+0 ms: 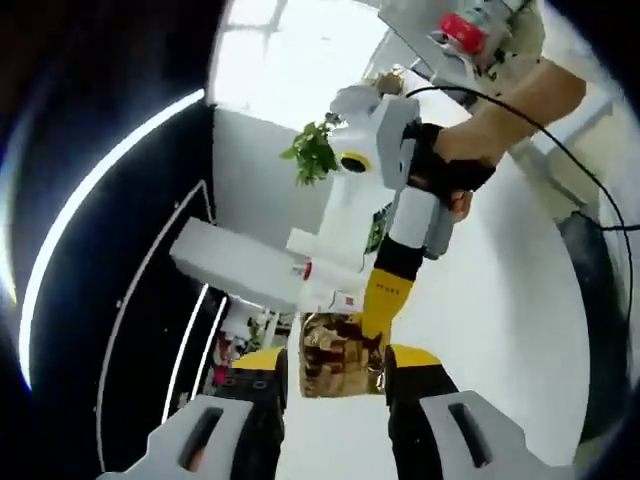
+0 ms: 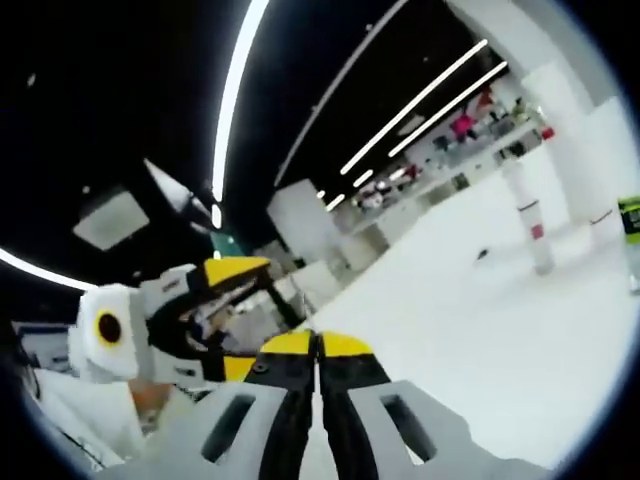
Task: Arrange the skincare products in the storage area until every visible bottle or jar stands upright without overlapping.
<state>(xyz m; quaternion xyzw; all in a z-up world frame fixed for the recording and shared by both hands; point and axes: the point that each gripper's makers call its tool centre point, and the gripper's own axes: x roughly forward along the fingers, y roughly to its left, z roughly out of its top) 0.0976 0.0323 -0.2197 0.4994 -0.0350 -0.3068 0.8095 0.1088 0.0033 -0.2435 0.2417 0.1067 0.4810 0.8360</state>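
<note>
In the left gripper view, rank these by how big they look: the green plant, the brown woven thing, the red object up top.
1. brown woven thing, though nearness to the camera inflates it
2. green plant
3. red object, somewhat smaller than the plant

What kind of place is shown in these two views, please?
Probably a large indoor hall or open office, not a home: long ceiling light strips on a dark ceiling, a wide white floor with white pillars, and a potted plant. No skincare storage can be made out.
</note>
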